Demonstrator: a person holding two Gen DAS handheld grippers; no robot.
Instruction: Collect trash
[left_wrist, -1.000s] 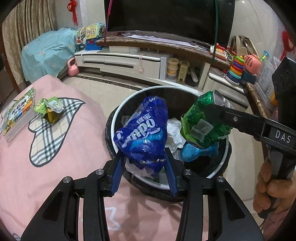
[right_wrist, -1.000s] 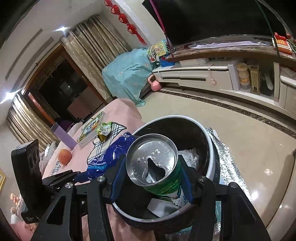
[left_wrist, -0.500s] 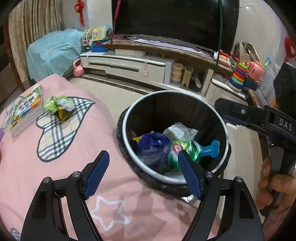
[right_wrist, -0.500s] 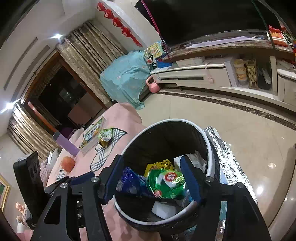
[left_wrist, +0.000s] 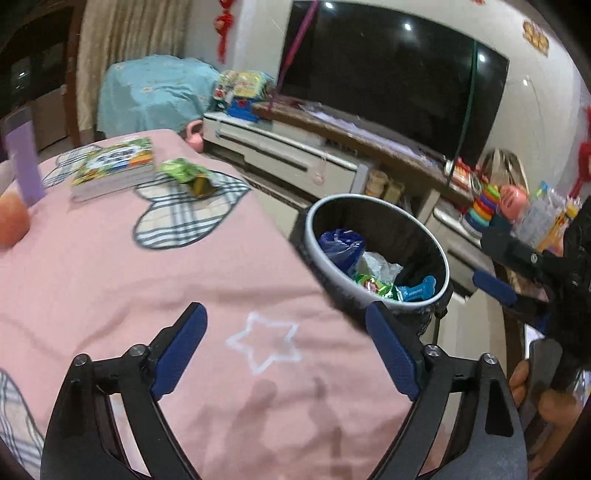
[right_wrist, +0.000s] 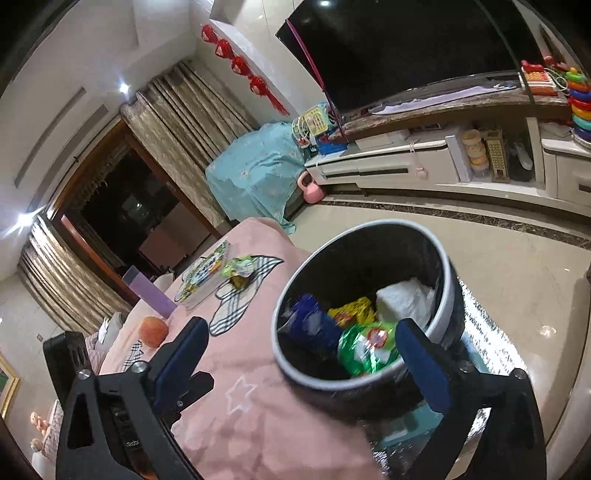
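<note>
Since a second ago both grippers have let go of their loads: the blue bag (left_wrist: 341, 245) and the green can (right_wrist: 367, 347), then clamped above the bin, now lie inside it, and both grippers have drawn back from it. The left gripper (left_wrist: 284, 350) hangs over the pink cloth (left_wrist: 110, 288), near side of the trash bin (left_wrist: 441, 258), its jaws opening wide with nothing between them. The right gripper (right_wrist: 299, 354) sits just in front of the bin's near rim, its jaws also opening, nothing pressed by either pad; the bin merely shows through the gap. In the left wrist view the right gripper appears to the right of the bin, with the person's hand (left_wrist: 546, 398) on its handle.

Inside the bin: the blue bag at the left, white plastic (right_wrist: 404, 299) at the far side, a yellow wrapper (right_wrist: 352, 310) in the middle, the green can at the near side, a small blue bone-shaped piece (left_wrist: 419, 290) beside it.

Left of the bin, on the cloth, a green wrapper (left_wrist: 186, 175) lies uncollected on a plaid heart patch, touching a stack of books (left_wrist: 114, 170). Farther left stand a purple box (left_wrist: 24, 166) and a peach (right_wrist: 153, 330).
</note>
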